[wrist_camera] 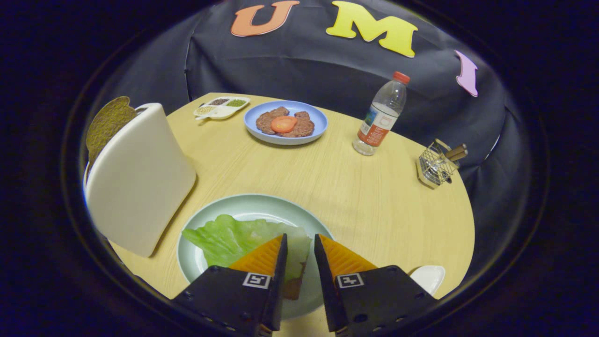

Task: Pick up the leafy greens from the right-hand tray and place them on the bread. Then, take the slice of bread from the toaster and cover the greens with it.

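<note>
Resting place: a round surface [337, 187] of pale wood grain, with the black cloth wall of the booth close behind it.
Tool: the tool [299, 245] hangs over the near plate, its fingers a little apart, grasping nothing; the gap between them is narrow.
Leafy greens: the lettuce leaf [224, 238] lies on the pale green plate [262, 203], just ahead of the left finger and partly under it.
Bread under greens: hard to make out; a small brown edge [294, 288] shows between the fingers, the rest is covered by the leaf and the tool.
Toaster: a white toaster [138, 180] stands left of the plate, a brown bread slice [106, 124] sticking out of its far top, cut off by the body.
Far side: a blue plate [285, 135] with meat patties [304, 125] and a tomato slice [283, 124], a small seasoning tray [221, 107] to its left.
Right side: a water bottle [381, 117], a wire holder [437, 166], and near it a white tray [428, 277], mostly hidden by the right finger.
</note>
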A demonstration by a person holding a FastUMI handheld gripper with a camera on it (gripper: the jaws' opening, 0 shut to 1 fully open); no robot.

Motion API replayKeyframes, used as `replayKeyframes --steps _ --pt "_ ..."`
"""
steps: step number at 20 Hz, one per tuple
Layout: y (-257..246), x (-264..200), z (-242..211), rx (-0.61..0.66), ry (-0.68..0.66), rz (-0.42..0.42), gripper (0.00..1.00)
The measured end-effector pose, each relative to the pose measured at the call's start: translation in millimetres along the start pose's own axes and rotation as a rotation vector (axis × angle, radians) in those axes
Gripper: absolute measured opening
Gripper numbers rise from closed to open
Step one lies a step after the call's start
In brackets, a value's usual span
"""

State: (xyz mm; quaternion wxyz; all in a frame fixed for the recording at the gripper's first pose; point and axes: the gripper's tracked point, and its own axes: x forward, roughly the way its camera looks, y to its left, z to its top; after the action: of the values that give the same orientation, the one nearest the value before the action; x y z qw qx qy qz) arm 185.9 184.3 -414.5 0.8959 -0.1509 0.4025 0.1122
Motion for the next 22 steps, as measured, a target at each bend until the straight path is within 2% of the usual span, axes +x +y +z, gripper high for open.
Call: replayKeyframes --steps 4,5,8,12,15,22 --pt "-1.5 -40.1 8.3 0.016 -0.073 -0.009 0.69" --pt "-0.2 -52.7 11.0 0.023 -0.090 -0.009 0.81" --pt "7.5 -95.6 20.3 0.039 -0.156 0.012 0.86" --pt "10.7 -143.8 29.7 0.072 -0.234 -0.002 0.96" --pt "25.3 -167.9 21.8 0.126 -0.219 0.025 0.96" --pt "61.8 -201.0 36.5 0.222 -0.301 -0.029 0.96"
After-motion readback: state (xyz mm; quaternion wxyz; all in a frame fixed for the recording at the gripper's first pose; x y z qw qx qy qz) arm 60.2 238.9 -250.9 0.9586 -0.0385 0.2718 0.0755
